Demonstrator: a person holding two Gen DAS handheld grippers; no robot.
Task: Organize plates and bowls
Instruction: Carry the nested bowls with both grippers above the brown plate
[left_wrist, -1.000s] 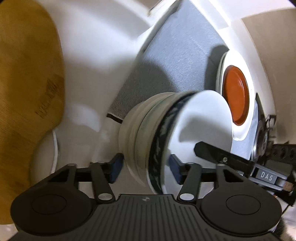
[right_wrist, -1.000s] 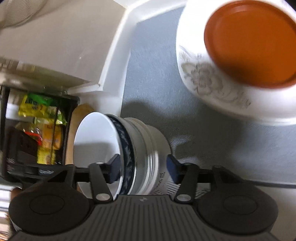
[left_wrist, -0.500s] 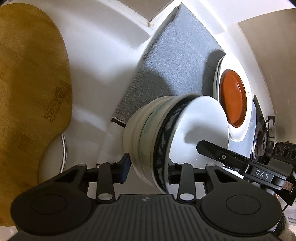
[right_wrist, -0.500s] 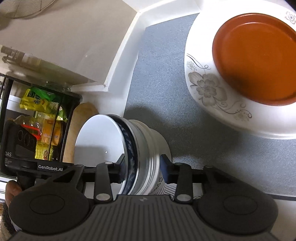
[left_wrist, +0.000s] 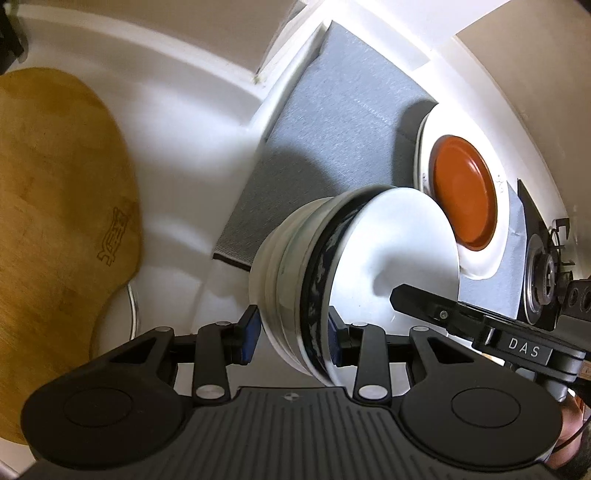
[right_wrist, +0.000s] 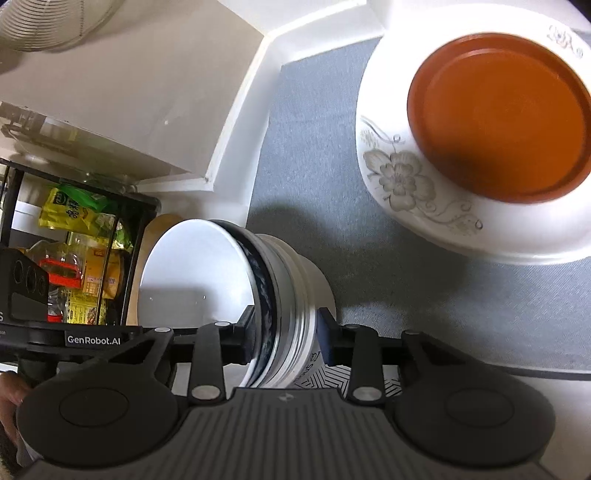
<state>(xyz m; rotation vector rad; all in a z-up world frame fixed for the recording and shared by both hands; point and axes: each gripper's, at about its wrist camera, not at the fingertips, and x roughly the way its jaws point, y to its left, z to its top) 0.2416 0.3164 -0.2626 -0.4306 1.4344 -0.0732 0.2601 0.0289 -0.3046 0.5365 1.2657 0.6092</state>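
Note:
A stack of nested bowls (left_wrist: 306, 280), white with a dark blue patterned rim on the top one, is held between both grippers above the counter; it also shows in the right wrist view (right_wrist: 280, 295). My left gripper (left_wrist: 291, 336) is shut on one side of the stack. My right gripper (right_wrist: 286, 336) is shut on the opposite side. An orange plate (left_wrist: 463, 192) lies on a white floral plate (left_wrist: 476, 264) on the grey mat (left_wrist: 332, 147). In the right wrist view the orange plate (right_wrist: 498, 110) and floral plate (right_wrist: 443, 221) lie ahead on the right.
A wooden cutting board (left_wrist: 55, 221) lies left on the white counter (left_wrist: 184, 155). A stove burner (left_wrist: 543, 273) is at the far right. A black rack with yellow packets (right_wrist: 74, 258) stands to the left in the right wrist view. A white wall corner (right_wrist: 236, 129) borders the mat (right_wrist: 314, 166).
Both grippers closed in on the bowl stack and now grip it. The stack has lifted and shifted slightly toward the plates.

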